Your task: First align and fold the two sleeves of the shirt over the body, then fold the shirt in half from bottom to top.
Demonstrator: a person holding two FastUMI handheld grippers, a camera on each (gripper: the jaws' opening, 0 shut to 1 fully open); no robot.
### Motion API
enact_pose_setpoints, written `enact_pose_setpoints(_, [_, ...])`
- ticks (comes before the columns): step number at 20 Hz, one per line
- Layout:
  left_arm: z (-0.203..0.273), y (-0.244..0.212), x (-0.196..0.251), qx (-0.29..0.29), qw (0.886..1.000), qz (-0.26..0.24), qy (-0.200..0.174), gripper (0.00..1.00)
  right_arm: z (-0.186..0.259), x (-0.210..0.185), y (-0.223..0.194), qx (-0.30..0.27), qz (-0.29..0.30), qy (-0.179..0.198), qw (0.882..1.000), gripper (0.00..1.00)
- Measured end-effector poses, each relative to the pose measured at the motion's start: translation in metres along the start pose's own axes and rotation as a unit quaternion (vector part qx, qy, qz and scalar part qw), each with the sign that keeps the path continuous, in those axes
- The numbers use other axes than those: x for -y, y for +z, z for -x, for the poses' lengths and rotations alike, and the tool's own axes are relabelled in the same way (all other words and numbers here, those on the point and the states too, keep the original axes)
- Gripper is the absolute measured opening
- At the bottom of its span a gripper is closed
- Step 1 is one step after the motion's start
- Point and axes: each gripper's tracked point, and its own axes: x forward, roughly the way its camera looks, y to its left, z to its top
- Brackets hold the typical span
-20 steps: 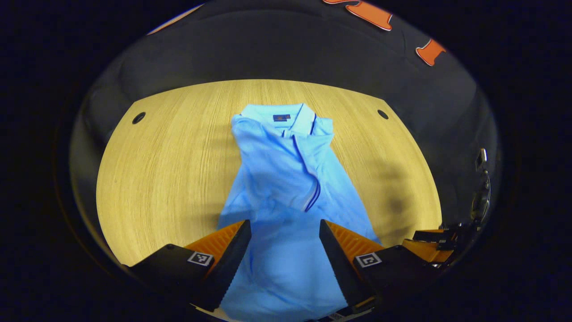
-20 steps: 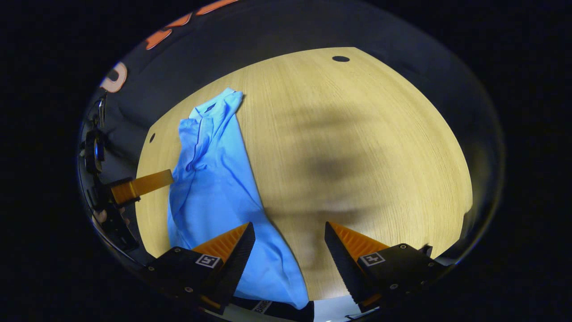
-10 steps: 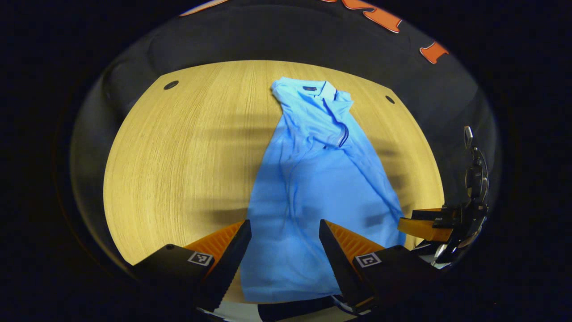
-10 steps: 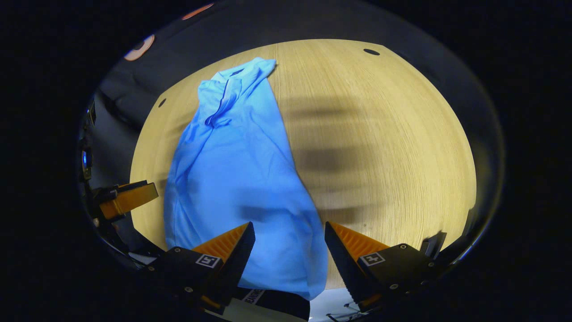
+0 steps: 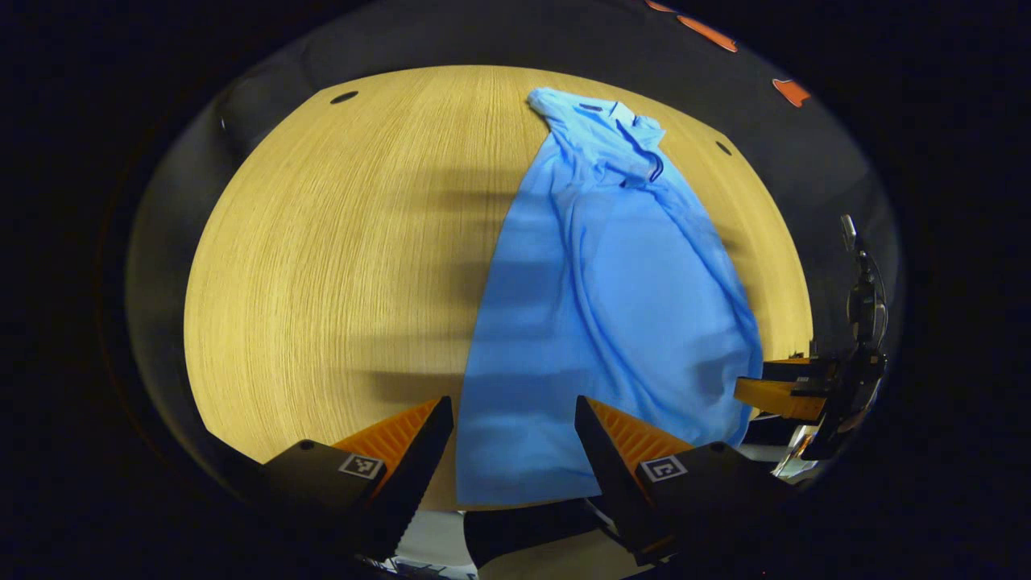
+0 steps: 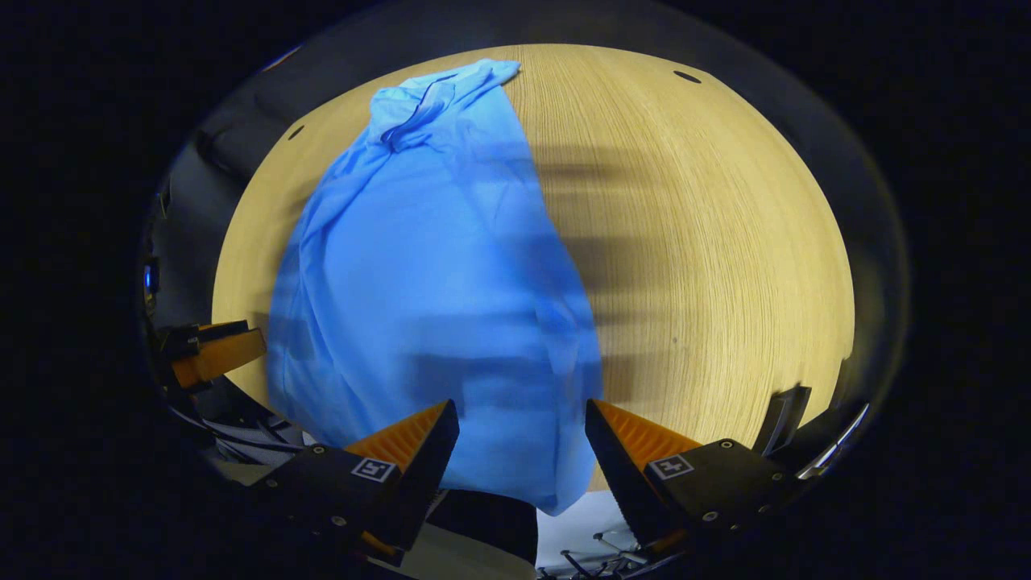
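Currently: blue shirt (image 5: 596, 306) lies lengthwise on the wooden bench (image 5: 322, 266), both claws apart and holding nothing.

Left gripper view: left claw (image 5: 514, 439) stands with its fingers apart at the bottom of the frame, the shirt's hem between them; collar at upper centre, where a small dark neck label is too small to read. The right claw (image 5: 777, 395) shows at the right edge, partly cut off, just beside the shirt's lower corner. Right gripper view: right claw (image 6: 522, 443) likewise spread over the hem at bottom centre; the shirt (image 6: 435, 274) fills the left half, its sleeves not distinguishable among the folds. Square markers on the claws carry no readable text.
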Motion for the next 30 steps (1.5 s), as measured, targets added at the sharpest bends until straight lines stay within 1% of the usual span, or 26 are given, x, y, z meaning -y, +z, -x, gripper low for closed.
enact_pose_setpoints(3, [-0.001, -0.019, 0.002, -0.017, 1.0, 0.002, 0.001, 1.0, -0.001, 0.004, -0.016, -0.012, 0.021, -0.014, 1.0, 0.98])
enact_pose_setpoints(4, [-0.002, -0.025, 0.003, -0.021, 1.0, 0.0, 0.001, 0.96, -0.002, 0.005, -0.02, -0.015, 0.024, -0.017, 0.999, 0.98])
enact_pose_setpoints(5, [-0.004, -0.029, 0.003, -0.026, 1.0, -0.001, 0.002, 1.0, -0.004, 0.003, -0.025, -0.02, 0.022, -0.016, 0.999, 0.98])
enact_pose_setpoints(7, [-0.007, -0.038, 0.006, -0.037, 0.999, 0.002, 0.001, 1.0, -0.008, 0.002, -0.031, -0.027, 0.014, -0.015, 0.999, 0.98])
enact_pose_setpoints(10, [-0.014, -0.046, 0.005, -0.048, 0.999, -0.002, 0.011, 0.99, -0.012, 0.003, -0.034, -0.028, 0.014, -0.021, 0.999, 0.98])
enact_pose_setpoints(12, [-0.015, -0.046, 0.003, -0.05, 0.999, -0.004, 0.016, 1.0, -0.012, 0.004, -0.034, -0.027, 0.016, -0.026, 0.999, 0.98])
enact_pose_setpoints(14, [-0.017, -0.045, 0.004, -0.049, 0.999, -0.009, 0.021, 0.98, -0.013, 0.006, -0.034, -0.026, 0.018, -0.035, 0.999, 0.98])
enact_pose_setpoints(15, [-0.017, -0.045, 0.003, -0.049, 0.998, -0.011, 0.026, 1.0, -0.013, 0.006, -0.034, -0.024, 0.023, -0.042, 0.999, 0.98])
enact_pose_setpoints(16, [-0.018, -0.045, 0.003, -0.05, 0.998, -0.014, 0.03, 0.99, -0.014, 0.005, -0.035, -0.023, 0.028, -0.048, 0.998, 0.97])
enact_pose_setpoints(17, [-0.019, -0.044, 0.003, -0.049, 0.998, -0.017, 0.036, 0.96, -0.014, 0.005, -0.035, -0.021, 0.027, -0.05, 0.998, 0.97])
enact_pose_setpoints(19, [-0.019, -0.045, -0.001, -0.048, 0.997, -0.021, 0.051, 0.95, -0.014, 0.006, -0.036, -0.02, 0.012, -0.051, 0.998, 0.97])
enact_pose_setpoints(20, [-0.02, -0.046, -0.007, -0.05, 0.996, -0.025, 0.068, 0.93, -0.014, 0.005, -0.036, -0.019, 0.014, -0.051, 0.998, 0.97])
enact_pose_setpoints(21, [-0.02, -0.047, -0.007, -0.048, 0.996, -0.025, 0.073, 0.88, -0.014, 0.005, -0.035, -0.017, 0.017, -0.05, 0.998, 0.97])
enact_pose_setpoints(22, [-0.019, -0.047, -0.007, -0.051, 0.996, -0.024, 0.073, 0.75, -0.014, 0.005, -0.035, -0.016, 0.017, -0.05, 0.998, 0.97])
enact_pose_setpoints(24, [-0.021, -0.047, -0.007, -0.053, 0.996, -0.027, 0.071, 0.73, -0.014, 0.006, -0.037, -0.017, 0.013, -0.05, 0.999, 0.96])
enact_pose_setpoints(25, [-0.02, -0.046, -0.008, -0.053, 0.996, -0.026, 0.069, 0.72, -0.013, 0.006, -0.037, -0.017, 0.013, -0.049, 0.999, 0.87])
enact_pose_setpoints(26, [-0.019, -0.046, -0.006, -0.055, 0.996, -0.023, 0.067, 0.64, -0.013, 0.006, -0.038, -0.017, 0.013, -0.047, 0.999, 0.86])
enact_pose_setpoints(27, [-0.021, -0.047, -0.006, -0.056, 0.996, -0.019, 0.063, 0.58, -0.013, 0.007, -0.038, -0.016, 0.01, -0.044, 0.999, 0.71])
enact_pose_setpoints(28, [-0.021, -0.048, -0.004, -0.059, 0.997, -0.011, 0.056, 0.45, -0.012, 0.008, -0.038, -0.016, 0.004, -0.043, 0.999, 0.6])
enact_pose_setpoints(29, [-0.02, -0.05, -0.002, -0.06, 0.997, 0.003, 0.05, 0.37, -0.013, 0.009, -0.039, -0.014, -0.002, -0.04, 0.999, 0.48])
enact_pose_setpoints(30, [-0.022, -0.052, 0.0, -0.063, 0.997, 0.009, 0.049, 0.15, -0.013, 0.006, -0.038, -0.012, -0.01, -0.031, 0.999, 0.35])
